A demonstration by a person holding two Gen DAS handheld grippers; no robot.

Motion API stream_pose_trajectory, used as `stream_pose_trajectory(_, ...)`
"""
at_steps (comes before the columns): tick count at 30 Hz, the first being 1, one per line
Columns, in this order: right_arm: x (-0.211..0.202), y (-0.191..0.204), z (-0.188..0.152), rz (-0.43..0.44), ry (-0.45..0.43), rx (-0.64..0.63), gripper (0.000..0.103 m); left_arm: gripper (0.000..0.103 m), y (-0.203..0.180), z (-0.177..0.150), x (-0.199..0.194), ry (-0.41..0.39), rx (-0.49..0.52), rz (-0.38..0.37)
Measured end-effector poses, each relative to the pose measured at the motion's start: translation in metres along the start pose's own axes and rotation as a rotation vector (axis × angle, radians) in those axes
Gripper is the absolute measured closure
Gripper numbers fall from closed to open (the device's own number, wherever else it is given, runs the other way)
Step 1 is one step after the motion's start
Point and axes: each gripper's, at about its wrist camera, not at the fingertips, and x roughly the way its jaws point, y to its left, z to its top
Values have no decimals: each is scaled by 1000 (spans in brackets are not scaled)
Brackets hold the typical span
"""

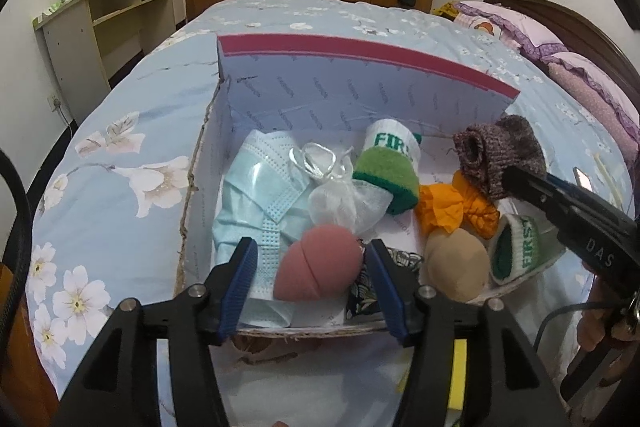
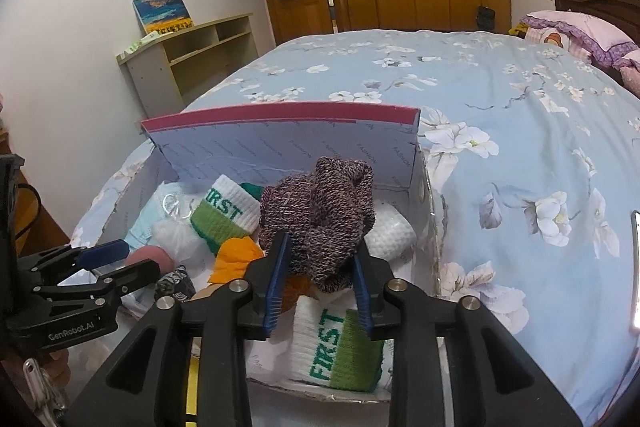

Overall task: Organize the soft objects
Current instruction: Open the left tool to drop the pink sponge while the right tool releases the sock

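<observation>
Now we are holding both grippers over the open cardboard box lying on the flowered bedcover. Our left gripper is standing with its blue pads apart around the pink egg-shaped sponge at the lower centre of the left view, and the pads are not pressing it. Our right gripper is keeping its narrow jaws around the brown knitted sock, which is hanging above a white and green sock marked FIRST in the box; whether the pads are pressing it we cannot tell.
</observation>
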Motion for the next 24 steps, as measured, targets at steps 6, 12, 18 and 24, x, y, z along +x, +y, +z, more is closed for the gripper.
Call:
stream_pose_trajectory(6, -11, 1, 1, 0, -26, 4, 64, 39, -1, -1, -12, -16, -6, -17)
stream_pose_trajectory(12, -24, 5, 2, -6, -41, -9, 59, 37, -2, -5, -24, -28, -8, -25)
stream_pose_trajectory(18, -39, 6, -1, -7, -42, 0, 59, 37, -4, -12, -37, -35, -3, -42)
stream_pose_trajectory(24, -56, 7, -12, -7, -43, 4, 59, 37, -11, -19, -48, -36, 11, -54)
